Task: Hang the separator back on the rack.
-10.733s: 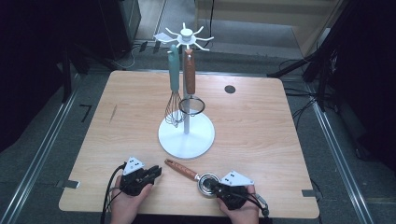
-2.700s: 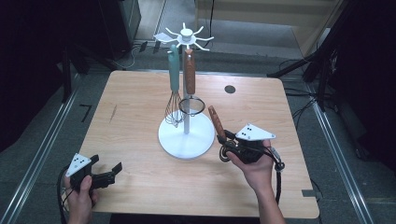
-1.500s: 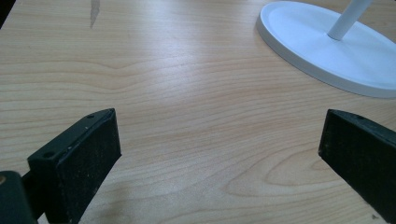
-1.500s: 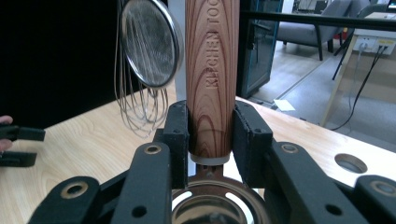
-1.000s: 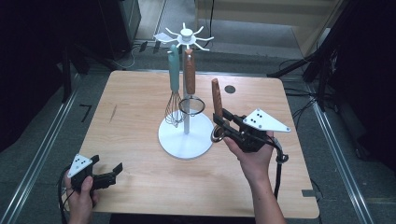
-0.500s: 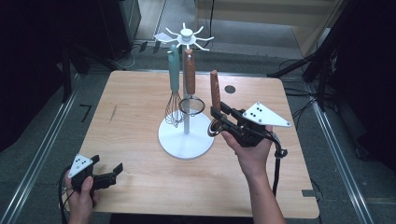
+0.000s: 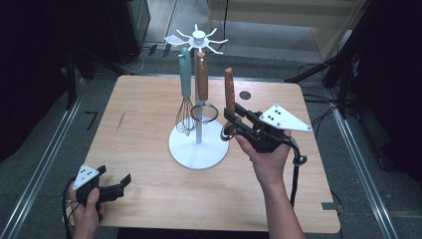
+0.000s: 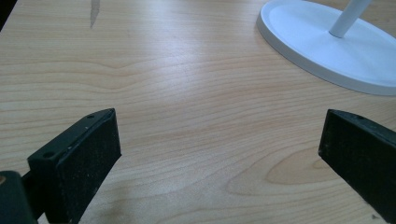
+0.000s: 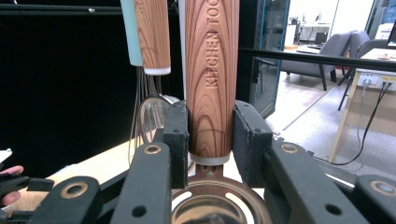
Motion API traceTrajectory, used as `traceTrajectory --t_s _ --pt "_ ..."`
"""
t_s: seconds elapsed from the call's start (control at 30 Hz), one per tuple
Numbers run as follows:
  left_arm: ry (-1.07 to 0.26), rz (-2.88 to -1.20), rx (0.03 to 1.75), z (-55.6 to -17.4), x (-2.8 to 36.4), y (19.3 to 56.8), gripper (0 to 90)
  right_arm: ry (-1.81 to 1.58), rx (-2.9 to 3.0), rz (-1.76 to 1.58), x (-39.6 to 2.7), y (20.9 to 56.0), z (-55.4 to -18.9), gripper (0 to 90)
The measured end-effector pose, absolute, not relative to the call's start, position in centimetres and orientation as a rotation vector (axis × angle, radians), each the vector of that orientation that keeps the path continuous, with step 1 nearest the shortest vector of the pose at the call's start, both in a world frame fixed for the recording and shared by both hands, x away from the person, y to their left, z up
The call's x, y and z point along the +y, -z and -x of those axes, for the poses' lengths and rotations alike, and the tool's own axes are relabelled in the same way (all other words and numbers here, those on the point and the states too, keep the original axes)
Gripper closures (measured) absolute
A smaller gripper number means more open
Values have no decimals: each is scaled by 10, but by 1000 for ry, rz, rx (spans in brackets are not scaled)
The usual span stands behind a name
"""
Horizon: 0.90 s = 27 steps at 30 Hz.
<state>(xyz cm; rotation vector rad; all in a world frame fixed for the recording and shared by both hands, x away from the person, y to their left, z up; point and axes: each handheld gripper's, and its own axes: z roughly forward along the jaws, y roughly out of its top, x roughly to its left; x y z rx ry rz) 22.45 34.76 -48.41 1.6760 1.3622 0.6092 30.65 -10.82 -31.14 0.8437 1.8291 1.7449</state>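
Observation:
A white hook rack (image 7: 198,36) stands mid-table on a round base (image 7: 198,149). A teal-handled whisk (image 7: 185,74) and a wooden-handled strainer (image 7: 201,79) hang from it. My right gripper (image 7: 230,122), just right of the rack, is shut on a wooden-handled utensil (image 7: 229,89) and holds it upright, round metal head down. In the right gripper view both pads (image 9: 176,140) press the handle (image 9: 212,70) just above the head (image 9: 219,205). My left gripper (image 7: 124,181) rests open near the front left corner, with bare wood between its pads (image 8: 88,154).
The rack base (image 8: 327,51) lies ahead and to the right of the left gripper. A small black round insert (image 7: 245,94) sits in the wooden table (image 7: 149,99) behind the right gripper. Dark floor and rails surround the table.
The right gripper has raised the upright utensil a little beside the rack. The left gripper has stayed where it was, still open.

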Motion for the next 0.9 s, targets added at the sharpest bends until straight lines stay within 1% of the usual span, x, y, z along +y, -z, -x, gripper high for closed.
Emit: traceTrajectory --t_s 0.9 --pt "-614 -1671 1360 -224 347 484 0 -1765 1794 -815 -104 292 -311 706"
